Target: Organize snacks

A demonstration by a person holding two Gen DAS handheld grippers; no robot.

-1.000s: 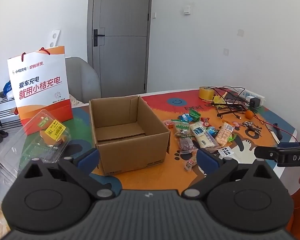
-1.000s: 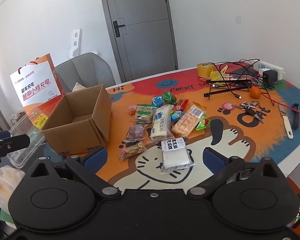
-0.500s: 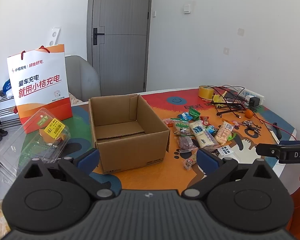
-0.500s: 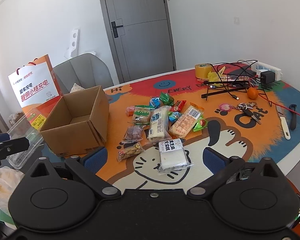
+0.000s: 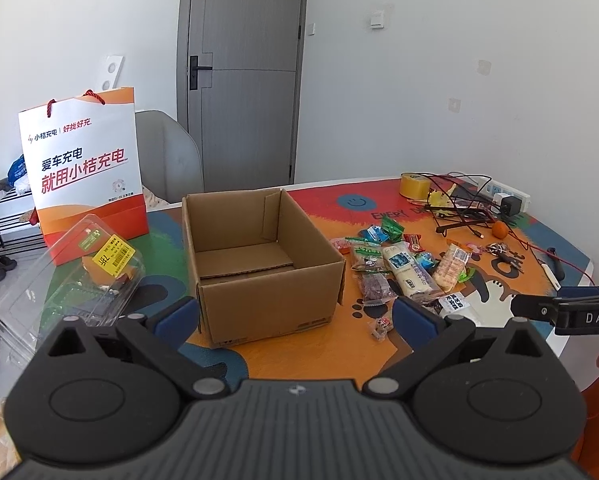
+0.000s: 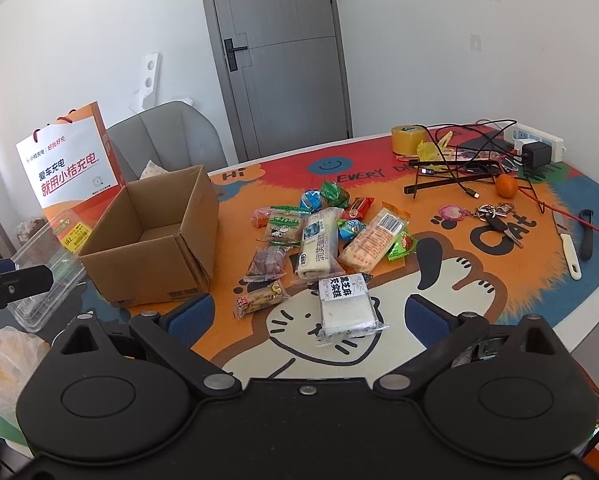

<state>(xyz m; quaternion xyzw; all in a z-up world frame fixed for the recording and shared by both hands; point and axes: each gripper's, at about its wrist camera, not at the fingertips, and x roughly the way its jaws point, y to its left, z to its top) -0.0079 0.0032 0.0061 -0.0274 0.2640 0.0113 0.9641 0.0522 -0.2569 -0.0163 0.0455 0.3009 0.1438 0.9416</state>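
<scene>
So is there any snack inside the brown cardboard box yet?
No, the open brown cardboard box shows only its bare floor, with the wrapped snacks lying beside it.

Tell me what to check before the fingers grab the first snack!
1. Cardboard box open and empty inside: ok.
2. Right gripper open, holding nothing: ok.
3. Left gripper open, holding nothing: ok.
4. White cake packet nearest the right gripper, lying apart from the snack pile: ok.
5. Knife away from the snacks: ok.
6. Packet wrappers sealed: cannot tell.
</scene>
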